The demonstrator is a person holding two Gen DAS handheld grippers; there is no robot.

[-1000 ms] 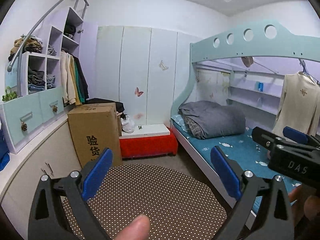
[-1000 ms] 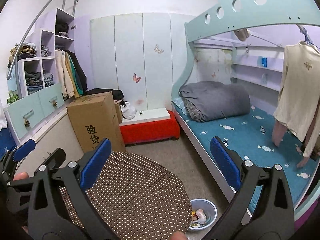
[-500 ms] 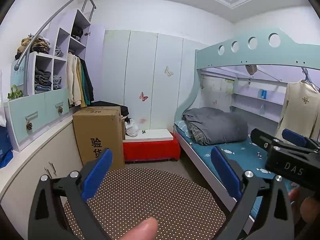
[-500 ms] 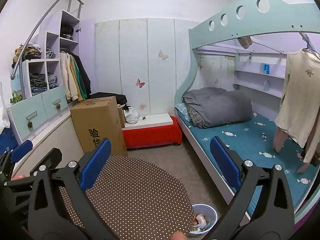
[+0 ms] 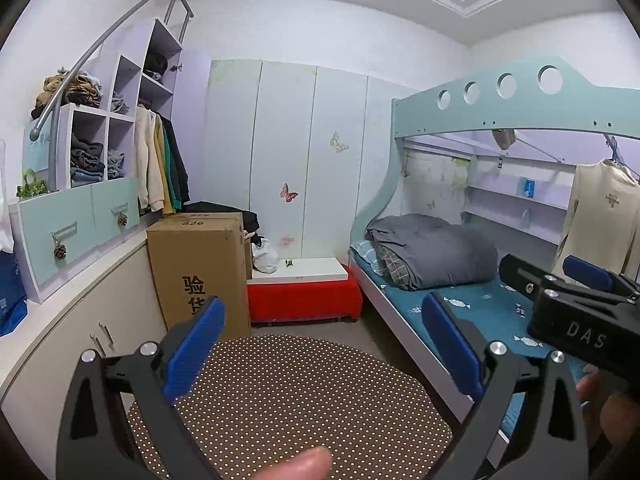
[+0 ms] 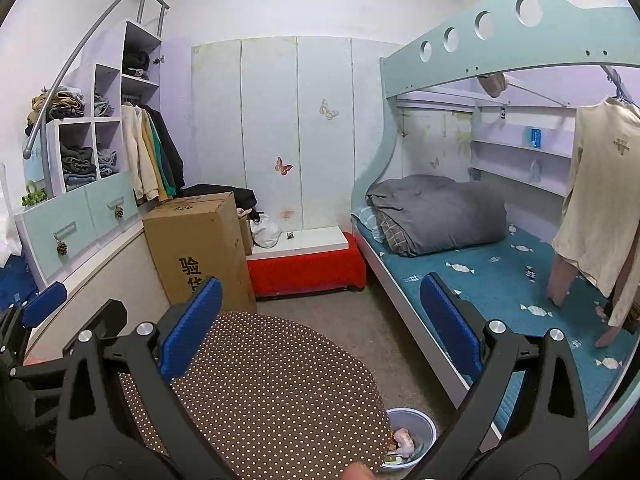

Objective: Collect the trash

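Both pairs of tongs are held side by side above a round worktop covered in brown cloth with small white dots (image 6: pixel 280 392), and both point into a small bedroom. The left tongs (image 5: pixel 324 344) stand wide apart, their blue-padded black fingers (image 5: pixel 192 348) empty with only the dotted worktop between them. The right tongs (image 6: pixel 320 328) are likewise spread wide and hold nothing; in the left wrist view their black body marked "DAS" (image 5: pixel 580 320) shows at the right edge, with part of a hand (image 5: pixel 608 408) beneath it.

The trash sits in a small pale blue-grey plastic bin (image 6: pixel 420 428) on the beige floor, just past the worktop's right rim and below the right tongs, close to the inner side of their right finger. Crumpled pale scraps (image 6: pixel 404 440) fill the bin; what they are cannot be made out. The bin stands between the worktop and the white side rail of a teal bunk bed (image 6: pixel 500 280), whose lower mattress carries a folded grey quilt (image 6: pixel 436 212).

Farther off, well apart from both tongs, a tall brown cardboard box printed with black characters (image 6: pixel 200 252) stands on the floor beside a red bench with a white top (image 6: pixel 308 264). A white plastic bag (image 6: pixel 266 232) lies at the left end of that bench, against the box.
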